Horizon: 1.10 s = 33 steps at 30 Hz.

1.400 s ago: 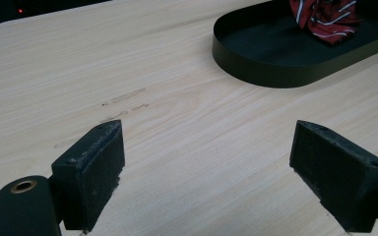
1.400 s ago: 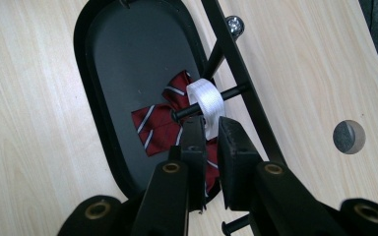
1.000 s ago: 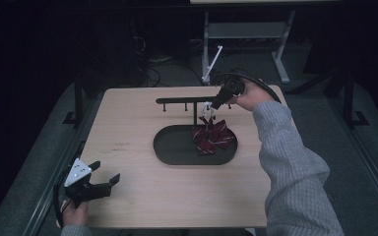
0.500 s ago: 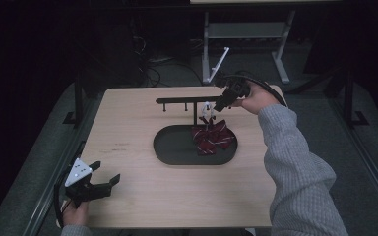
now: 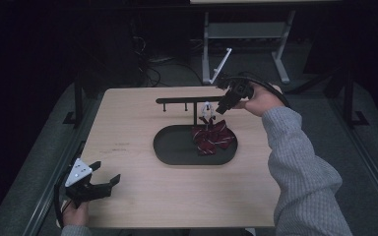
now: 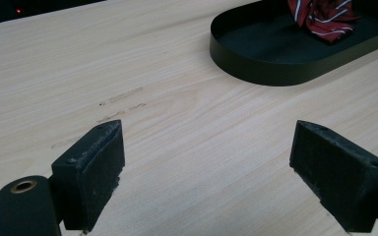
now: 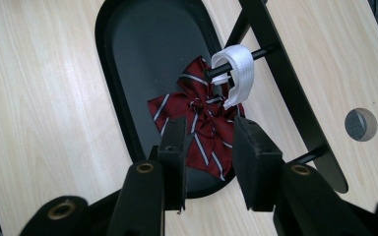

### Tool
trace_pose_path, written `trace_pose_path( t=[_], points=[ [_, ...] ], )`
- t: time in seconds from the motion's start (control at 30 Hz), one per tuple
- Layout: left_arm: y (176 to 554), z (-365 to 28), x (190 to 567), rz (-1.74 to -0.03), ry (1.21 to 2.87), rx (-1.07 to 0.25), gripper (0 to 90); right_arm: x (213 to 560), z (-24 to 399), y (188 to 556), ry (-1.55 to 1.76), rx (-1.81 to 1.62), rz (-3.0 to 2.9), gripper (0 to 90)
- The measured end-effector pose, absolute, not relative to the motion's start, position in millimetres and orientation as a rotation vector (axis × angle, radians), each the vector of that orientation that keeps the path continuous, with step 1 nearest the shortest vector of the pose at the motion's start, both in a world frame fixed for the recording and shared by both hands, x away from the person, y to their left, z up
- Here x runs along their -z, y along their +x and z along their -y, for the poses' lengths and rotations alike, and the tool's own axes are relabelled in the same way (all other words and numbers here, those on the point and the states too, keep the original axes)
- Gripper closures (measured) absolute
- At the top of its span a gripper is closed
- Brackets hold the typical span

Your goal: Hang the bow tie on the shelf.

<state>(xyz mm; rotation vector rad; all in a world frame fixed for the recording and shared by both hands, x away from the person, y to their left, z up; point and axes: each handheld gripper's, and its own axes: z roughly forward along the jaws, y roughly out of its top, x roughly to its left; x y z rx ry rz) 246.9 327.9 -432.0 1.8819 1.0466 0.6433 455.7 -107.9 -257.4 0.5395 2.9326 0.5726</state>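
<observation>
The bow (image 5: pixel 210 138), dark red with white stripes, hangs by its white strap (image 7: pixel 235 72) from a peg (image 7: pixel 256 55) of the black rack (image 5: pixel 189 101); its lower part reaches into the far right end of the black oval tray (image 5: pixel 177 147). In the right gripper view the strap loops over the peg and the bow sits just below it, over the tray floor. The right tool (image 5: pixel 225 105) is held above and just right of the strap, pointing down toward the bow; its jaws have just been opening and now stand apart with nothing clamped between them, the bow seen through the gap farther off (image 7: pixel 209 147). The rack bar runs along the far side of the tray, on the wooden tabletop (image 5: pixel 128 128). A round hole (image 7: pixel 361 124) in the tabletop shows beyond the rack in the right gripper view. The left tool (image 5: pixel 101 184) rests at the near left corner of the tabletop, well apart from the tray, jaws wide open and empty (image 6: pixel 206 167); faint scuff marks (image 6: pixel 123 96) lie on the wood ahead of it
</observation>
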Motion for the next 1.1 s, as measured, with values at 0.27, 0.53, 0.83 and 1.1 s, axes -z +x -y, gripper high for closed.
trace_pose_path(
  t=[0.27, 0.53, 0.83, 1.1],
  points=[
    [246, -327, 432, -1.05, 1.88, -0.64, 13.1, 263, 113, 451, 0.536, -0.608, -2.935, 64.3],
    [246, -328, 432, -1.052, 1.883, -0.64, 13.1, 268, 122, 445, 0.542, -0.623, -2.935, 61.7],
    [246, -327, 432, -1.05, 1.882, -0.642, 13.1, 276, 125, 432, 0.527, -0.634, -2.934, 60.4],
    [246, -327, 432, -1.049, 1.885, -0.641, 13.1, 286, 130, 424, 0.515, -0.642, -2.94, 57.9]
  ],
)
